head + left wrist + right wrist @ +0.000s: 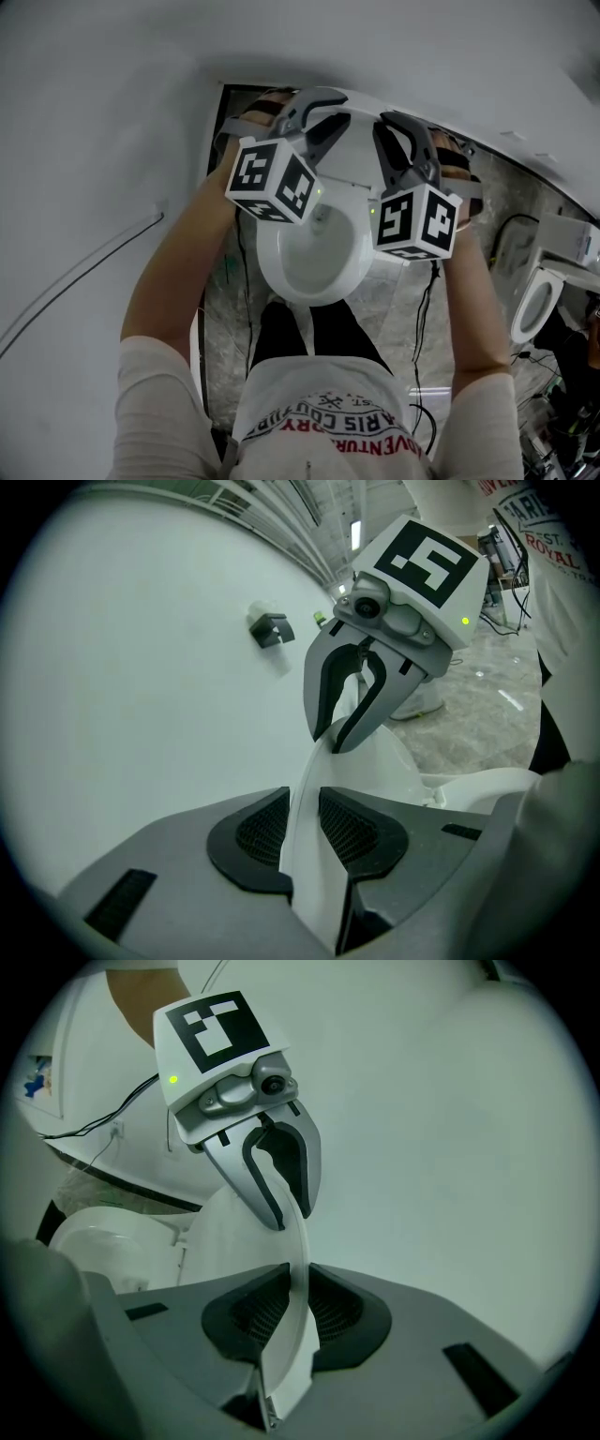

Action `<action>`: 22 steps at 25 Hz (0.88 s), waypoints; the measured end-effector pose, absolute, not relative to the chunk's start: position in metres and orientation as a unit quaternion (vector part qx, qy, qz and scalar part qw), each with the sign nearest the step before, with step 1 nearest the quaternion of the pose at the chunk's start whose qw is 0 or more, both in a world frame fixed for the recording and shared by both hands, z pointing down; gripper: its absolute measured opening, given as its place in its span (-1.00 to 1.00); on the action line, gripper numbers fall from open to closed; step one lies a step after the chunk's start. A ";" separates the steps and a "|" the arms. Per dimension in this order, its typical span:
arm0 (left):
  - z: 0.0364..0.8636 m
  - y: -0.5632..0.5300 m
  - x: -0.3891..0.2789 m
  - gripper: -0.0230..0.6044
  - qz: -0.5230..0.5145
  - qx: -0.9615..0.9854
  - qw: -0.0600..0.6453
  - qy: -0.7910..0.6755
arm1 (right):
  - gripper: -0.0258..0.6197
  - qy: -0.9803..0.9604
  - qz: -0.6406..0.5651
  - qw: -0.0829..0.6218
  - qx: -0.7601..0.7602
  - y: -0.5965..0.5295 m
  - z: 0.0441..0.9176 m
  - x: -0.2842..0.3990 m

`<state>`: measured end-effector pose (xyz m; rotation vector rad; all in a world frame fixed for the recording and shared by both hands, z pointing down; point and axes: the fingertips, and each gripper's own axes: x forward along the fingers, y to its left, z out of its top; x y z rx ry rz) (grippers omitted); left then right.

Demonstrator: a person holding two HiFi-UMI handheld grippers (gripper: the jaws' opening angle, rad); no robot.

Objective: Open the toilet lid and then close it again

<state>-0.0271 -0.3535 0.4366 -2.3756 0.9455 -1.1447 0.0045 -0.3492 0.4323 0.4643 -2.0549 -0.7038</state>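
Cream shirt (309, 394), red print, "ROYAL" legible. Oval glossy white toilet bowl (267, 262), 6 o'clock. Left tool (302, 832) and right tool (291, 1312): ribbed dark pads clamp thin white toilet lid (307, 883), raised, 12 o'clock, near plain wall (141, 667)

Dim, even light; strong fisheye distortion

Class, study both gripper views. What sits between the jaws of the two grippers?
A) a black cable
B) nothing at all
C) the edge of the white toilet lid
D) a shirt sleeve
C: the left gripper and the right gripper each press their pads on the thin white edge of the toilet lid.
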 end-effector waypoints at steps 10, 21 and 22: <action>0.432 -0.353 -0.030 -0.60 -0.392 -0.834 0.168 0.351 | -0.81 -0.837 -0.277 0.428 0.198 -0.348 0.429 0.005; 0.361 -0.328 -0.042 -0.68 -0.367 -0.828 0.182 0.383 | -0.82 -0.835 -0.246 0.411 0.269 -0.315 0.366 0.015; 0.346 -0.328 -0.045 -0.78 -0.348 -0.829 0.182 0.398 | -0.82 -0.837 -0.238 0.405 0.281 -0.313 0.357 0.015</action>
